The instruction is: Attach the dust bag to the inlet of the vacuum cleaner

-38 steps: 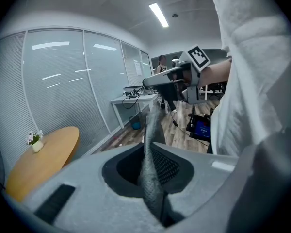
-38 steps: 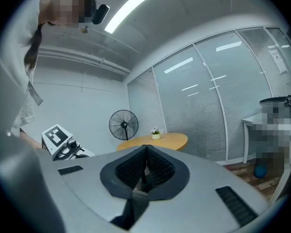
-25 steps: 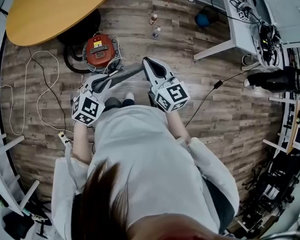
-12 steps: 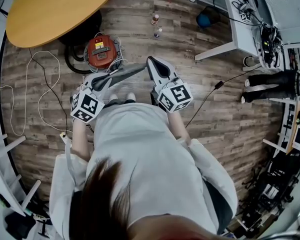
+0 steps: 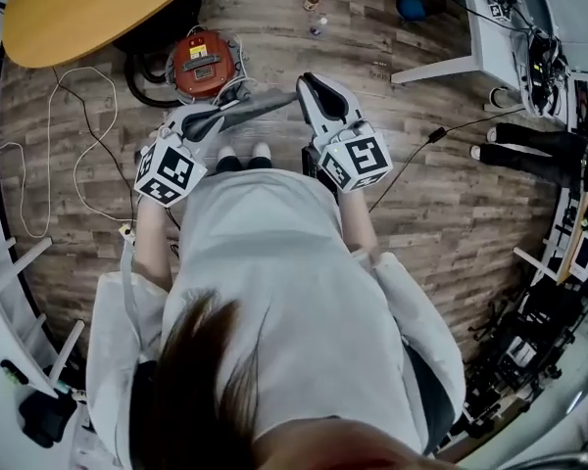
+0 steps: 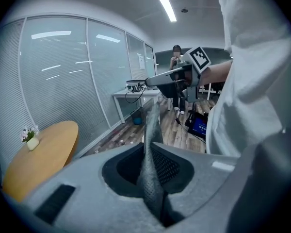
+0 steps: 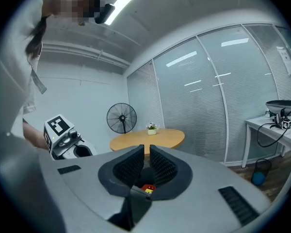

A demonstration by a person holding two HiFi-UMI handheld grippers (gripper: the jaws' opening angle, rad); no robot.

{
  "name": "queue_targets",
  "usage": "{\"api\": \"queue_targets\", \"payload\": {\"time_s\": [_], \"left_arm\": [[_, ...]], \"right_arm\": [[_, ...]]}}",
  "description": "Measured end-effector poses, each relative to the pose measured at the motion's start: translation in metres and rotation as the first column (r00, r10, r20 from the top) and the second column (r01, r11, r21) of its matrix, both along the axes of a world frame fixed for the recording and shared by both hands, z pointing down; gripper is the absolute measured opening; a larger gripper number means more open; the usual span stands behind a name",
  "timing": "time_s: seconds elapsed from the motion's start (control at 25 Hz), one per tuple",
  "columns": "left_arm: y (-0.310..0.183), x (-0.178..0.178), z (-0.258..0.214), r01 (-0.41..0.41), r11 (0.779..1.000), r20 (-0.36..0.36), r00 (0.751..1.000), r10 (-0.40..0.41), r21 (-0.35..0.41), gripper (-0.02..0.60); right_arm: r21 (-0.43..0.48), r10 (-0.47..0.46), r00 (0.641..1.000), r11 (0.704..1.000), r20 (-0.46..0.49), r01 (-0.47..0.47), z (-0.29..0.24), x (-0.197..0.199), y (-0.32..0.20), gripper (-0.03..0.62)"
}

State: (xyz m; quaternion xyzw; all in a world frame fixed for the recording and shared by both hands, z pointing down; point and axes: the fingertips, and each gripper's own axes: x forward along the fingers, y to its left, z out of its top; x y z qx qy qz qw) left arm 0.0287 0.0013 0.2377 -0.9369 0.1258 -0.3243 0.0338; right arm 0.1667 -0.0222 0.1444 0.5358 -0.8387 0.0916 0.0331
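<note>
Two tools are held out in front of the person, over the wood floor (image 5: pixel 421 213). The left tool (image 5: pixel 208 123) is pinching the dust bag (image 5: pixel 260 106): in the left gripper view its jaws (image 6: pixel 150 152) are pressed onto a grey, woven fold of the bag (image 6: pixel 153 125), which rises out of the grip as a narrow strip. From the head view the bag stretches level from the left tool to just beside the tip of the right tool (image 5: pixel 312 88). The right tool's jaws (image 7: pixel 146 149) have just been opening and now stand slightly spread, a thin gap between the ribbed pads, with nothing between them.

The vacuum cleaner (image 5: pixel 206 62), red on top with a black hose curled beside it, sits on the floor at the edge of the round wooden desk (image 5: pixel 88 8), beyond the left tool and apart from the bag. A white cable (image 5: pixel 78 164) loops across the floor on the person's left.
</note>
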Motion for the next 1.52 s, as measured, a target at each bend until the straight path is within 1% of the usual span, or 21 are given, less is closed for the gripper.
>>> {"api": "queue_targets", "payload": {"time_s": [0.12, 0.24, 0.4, 0.48, 0.56, 0.6, 0.72, 0.8, 0.92, 0.96, 1.0, 1.12, 1.2, 1.28, 1.36, 1.44, 1.52], "left_arm": [[-0.005, 0.004, 0.009, -0.020, 1.000, 0.014, 1.000, 0.020, -0.012, 0.038], [-0.004, 0.006, 0.022, -0.030, 0.999, 0.024, 0.999, 0.031, -0.031, 0.038], [0.001, 0.009, 0.043, -0.044, 0.997, 0.034, 0.998, 0.046, -0.064, 0.038], [0.003, 0.009, 0.054, -0.054, 0.995, 0.042, 0.997, 0.058, -0.078, 0.038], [0.005, 0.010, 0.065, -0.063, 0.994, 0.052, 0.996, 0.068, -0.087, 0.038], [0.006, 0.012, 0.070, -0.067, 0.994, 0.057, 0.996, 0.072, -0.091, 0.038], [0.011, 0.017, 0.086, -0.075, 0.992, 0.064, 0.995, 0.082, -0.102, 0.038], [0.013, 0.018, 0.096, -0.077, 0.991, 0.063, 0.994, 0.085, -0.112, 0.038], [0.016, 0.017, 0.115, -0.074, 0.988, 0.063, 0.995, 0.083, -0.132, 0.038], [0.018, 0.018, 0.122, -0.074, 0.987, 0.067, 0.994, 0.084, -0.140, 0.038], [0.020, 0.019, 0.128, -0.077, 0.986, 0.072, 0.994, 0.088, -0.145, 0.038], [0.028, 0.026, 0.149, -0.096, 0.984, 0.090, 0.990, 0.111, -0.153, 0.038], [0.031, 0.027, 0.163, -0.101, 0.983, 0.098, 0.988, 0.117, -0.156, 0.038], [0.035, 0.025, 0.175, -0.099, 0.982, 0.101, 0.988, 0.116, -0.163, 0.038], [0.037, 0.025, 0.185, -0.096, 0.981, 0.102, 0.988, 0.114, -0.169, 0.038], [0.037, 0.023, 0.197, -0.088, 0.983, 0.107, 0.989, 0.106, -0.163, 0.038], [0.037, 0.020, 0.211, -0.074, 0.985, 0.121, 0.988, 0.094, -0.155, 0.038]], "right_arm": [[-0.029, -0.053, 0.996, 0.998, -0.066, 0.051, 0.011, -0.007, -0.004, 0.052], [-0.078, -0.135, 0.982, 0.989, -0.133, 0.125, 0.029, -0.020, -0.003, 0.070], [-0.163, -0.255, 0.947, 0.960, -0.193, 0.226, 0.059, -0.041, -0.003, 0.103], [-0.198, -0.333, 0.919, 0.935, -0.211, 0.293, 0.073, -0.056, -0.001, 0.118], [-0.240, -0.431, 0.872, 0.894, -0.234, 0.378, 0.088, -0.068, 0.004, 0.149], [-0.266, -0.481, 0.840, 0.868, -0.249, 0.419, 0.097, -0.072, 0.008, 0.162], [-0.359, -0.621, 0.718, 0.778, -0.314, 0.516, 0.125, -0.081, 0.022, 0.184], [-0.418, -0.685, 0.638, 0.724, -0.350, 0.548, 0.144, -0.085, 0.029, 0.184], [-0.497, -0.748, 0.519, 0.664, -0.415, 0.559, 0.180, -0.089, 0.036, 0.169], [-0.520, -0.764, 0.486, 0.645, -0.425, 0.559, 0.192, -0.089, 0.039, 0.169], [-0.537, -0.776, 0.463, 0.631, -0.429, 0.560, 0.203, -0.089, 0.041, 0.167], [-0.563, -0.802, 0.419, 0.598, -0.426, 0.571, 0.229, -0.092, 0.045, 0.154], [-0.590, -0.823, 0.361, 0.567, -0.438, 0.575, 0.248, -0.094, 0.049, 0.120], [-0.610, -0.831, 0.310, 0.551, -0.461, 0.570, 0.265, -0.095, 0.054, 0.086], [-0.618, -0.832, 0.286, 0.548, -0.476, 0.564, 0.276, -0.095, 0.056, 0.069], [-0.624, -0.833, 0.276, 0.545, -0.480, 0.560, 0.287, -0.096, 0.055, 0.054], [-0.633, -0.837, 0.256, 0.536, -0.483, 0.558, 0.300, -0.099, 0.056, 0.044]]}}
